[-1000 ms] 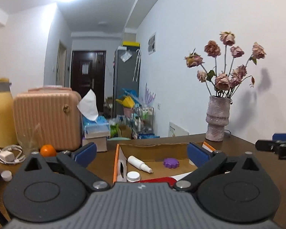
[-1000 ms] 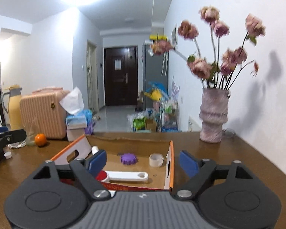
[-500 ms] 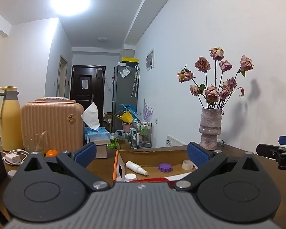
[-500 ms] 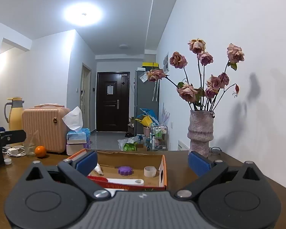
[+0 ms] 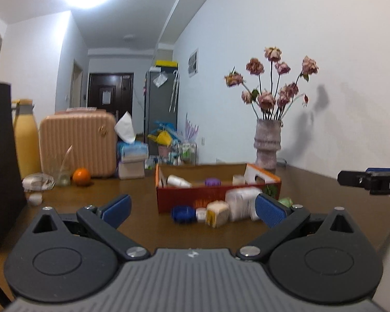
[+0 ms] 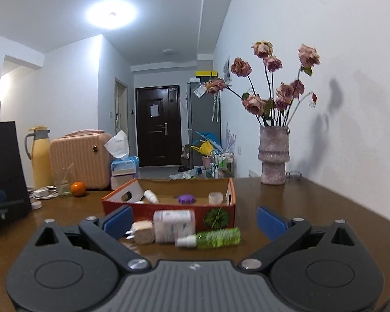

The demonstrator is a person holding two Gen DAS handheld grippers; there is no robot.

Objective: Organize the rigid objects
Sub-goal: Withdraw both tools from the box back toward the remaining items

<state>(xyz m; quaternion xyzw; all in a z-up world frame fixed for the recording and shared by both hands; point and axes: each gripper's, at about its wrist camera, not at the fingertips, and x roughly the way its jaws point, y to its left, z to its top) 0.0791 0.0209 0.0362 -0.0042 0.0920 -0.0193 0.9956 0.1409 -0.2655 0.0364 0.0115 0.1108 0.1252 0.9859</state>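
An orange cardboard box (image 5: pixel 184 197) (image 6: pixel 145 209) sits mid-table, holding a white bottle (image 6: pixel 152 196), a purple cap (image 6: pixel 186 199) and a small white roll (image 6: pixel 215 197). In front of it lie a blue cap (image 5: pixel 183 213), a beige plug (image 5: pixel 217 213) (image 6: pixel 143 232), a white pack (image 5: pixel 240 204) (image 6: pixel 173 223) and a green spray bottle (image 6: pixel 213 238) on its side. My left gripper (image 5: pixel 193 208) is open and empty, short of these items. My right gripper (image 6: pixel 195 221) is open wide and empty, just short of the pack and bottle; in the left wrist view it shows at the right edge (image 5: pixel 371 179).
A vase of dried roses (image 6: pixel 273 161) stands at the back right by the wall. Back left are a pink case (image 5: pixel 78 145), yellow flask (image 5: pixel 26 140), orange (image 5: pixel 82 176), glass (image 6: pixel 63 184), tissue box (image 5: pixel 132 153) and a black bag (image 5: pixel 0 161). A small white cap (image 5: pixel 35 199) lies nearby.
Both grippers have drawn back from the box and sunk a little, bringing the loose items in front of it into view. The right jaws widened early on.
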